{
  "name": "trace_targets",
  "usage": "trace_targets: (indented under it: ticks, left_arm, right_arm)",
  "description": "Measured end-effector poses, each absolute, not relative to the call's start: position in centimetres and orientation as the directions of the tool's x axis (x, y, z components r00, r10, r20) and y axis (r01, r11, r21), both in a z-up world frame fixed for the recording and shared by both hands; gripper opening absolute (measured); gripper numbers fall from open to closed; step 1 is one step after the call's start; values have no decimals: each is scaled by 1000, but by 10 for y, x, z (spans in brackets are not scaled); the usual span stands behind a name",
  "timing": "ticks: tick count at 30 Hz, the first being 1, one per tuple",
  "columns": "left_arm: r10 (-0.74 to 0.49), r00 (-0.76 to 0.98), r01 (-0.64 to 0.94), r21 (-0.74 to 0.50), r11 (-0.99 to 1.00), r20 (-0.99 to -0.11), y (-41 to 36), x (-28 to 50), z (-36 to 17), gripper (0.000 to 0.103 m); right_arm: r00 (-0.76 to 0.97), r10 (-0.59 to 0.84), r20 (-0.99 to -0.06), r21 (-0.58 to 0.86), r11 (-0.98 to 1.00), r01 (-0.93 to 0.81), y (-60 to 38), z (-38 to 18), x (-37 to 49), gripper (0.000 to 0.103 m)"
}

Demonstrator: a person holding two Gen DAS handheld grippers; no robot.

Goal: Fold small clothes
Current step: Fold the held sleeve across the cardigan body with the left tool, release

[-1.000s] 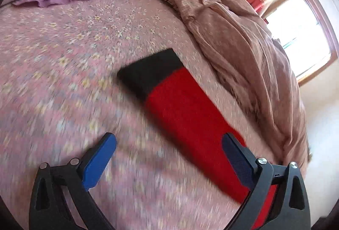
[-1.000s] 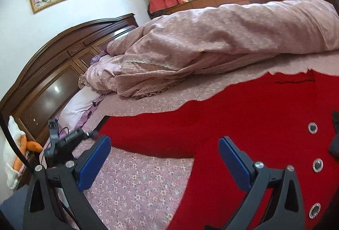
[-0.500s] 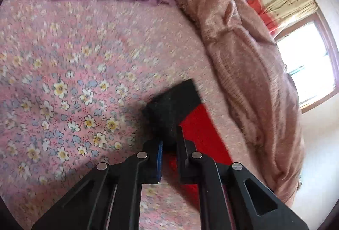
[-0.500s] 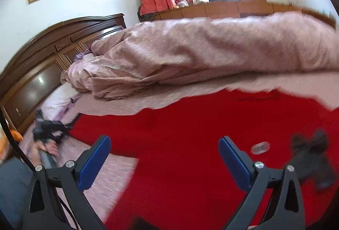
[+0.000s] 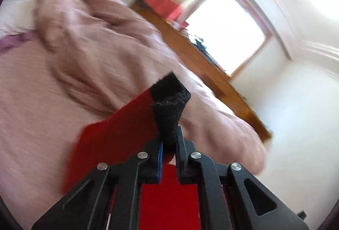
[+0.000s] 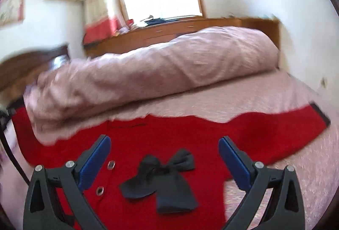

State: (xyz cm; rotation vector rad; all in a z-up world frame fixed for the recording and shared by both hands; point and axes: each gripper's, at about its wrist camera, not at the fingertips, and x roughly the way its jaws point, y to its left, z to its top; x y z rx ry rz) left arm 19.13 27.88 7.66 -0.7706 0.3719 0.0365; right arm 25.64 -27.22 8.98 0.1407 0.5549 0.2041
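Left gripper (image 5: 168, 145) is pinching sleeve's black cuff (image 5: 169, 100); right gripper (image 6: 164, 157), jaws open, is hovering w/ sweater's bow (image 6: 163, 179) just ahead—carry cuff across flat.

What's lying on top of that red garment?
A black bow and metal buttons sit on the red garment. The bed lies beneath; anything under the garment is covered.

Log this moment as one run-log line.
left gripper: shut on black cuff, sleeve lifted | right gripper: open, over black bow | red cardigan: spread on bed
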Motion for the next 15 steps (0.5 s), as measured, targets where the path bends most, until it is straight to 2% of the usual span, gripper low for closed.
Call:
trace_targets:
  ticks: [2,5,11,15]
  left_arm:
    - [-165,931,-101,-667,738,-324,228,211,82,3]
    - [-224,914,-31,-606,795,-339,145,242,80,3]
    - [-330,838,91,-484,870,-436,-5,285,33,3]
    - [-333,794,139,-382,914,-508,-68,285,6,3]
  right_arm:
    - [841,243,-484,256,958,-129,-301,98,255,103]
    - [859,201,-470,273,959,-75,-337,107,253,103]
    - [859,186,-476,312,949,-33,-384,107,244,103]
    - [852,169,-495,294,955,-18,-406,103,236,103]
